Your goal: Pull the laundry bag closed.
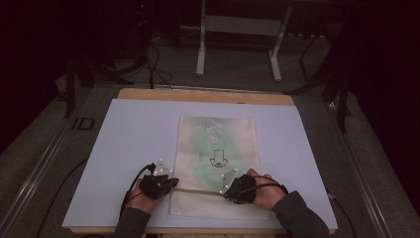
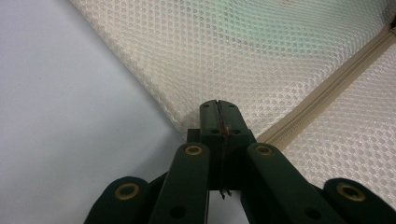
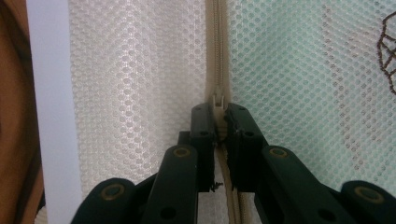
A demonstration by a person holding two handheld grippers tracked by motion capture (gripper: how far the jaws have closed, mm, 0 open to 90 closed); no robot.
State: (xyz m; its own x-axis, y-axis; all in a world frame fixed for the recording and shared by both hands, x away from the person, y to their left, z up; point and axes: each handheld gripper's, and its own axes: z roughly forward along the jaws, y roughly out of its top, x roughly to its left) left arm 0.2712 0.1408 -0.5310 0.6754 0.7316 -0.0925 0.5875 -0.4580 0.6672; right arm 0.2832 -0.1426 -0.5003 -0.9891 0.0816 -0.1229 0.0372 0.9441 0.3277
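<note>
On the surface (image 1: pixel 124 148), a mesh bag (image 1: pixel 218 144) is laid flat near the middle, with something green seen through it and a dark drawing on its front. A zipper (image 1: pixel 198 190) is run across the bag's near end. Left tool (image 1: pixel 171 182) is placed at the bag's left edge, at the zipper's end; in the left gripper view its jaws are pressed together on the bag's edge (image 2: pixel 187 122), beside the zipper (image 2: pixel 327 93). Right tool (image 1: pixel 229 192) is set on the zipper farther right; in the right gripper view its jaws are clamped narrow on the zipper pull (image 3: pixel 218 103), with mesh on both sides. Both tools are held by hands entering from the bottom edge.
</note>
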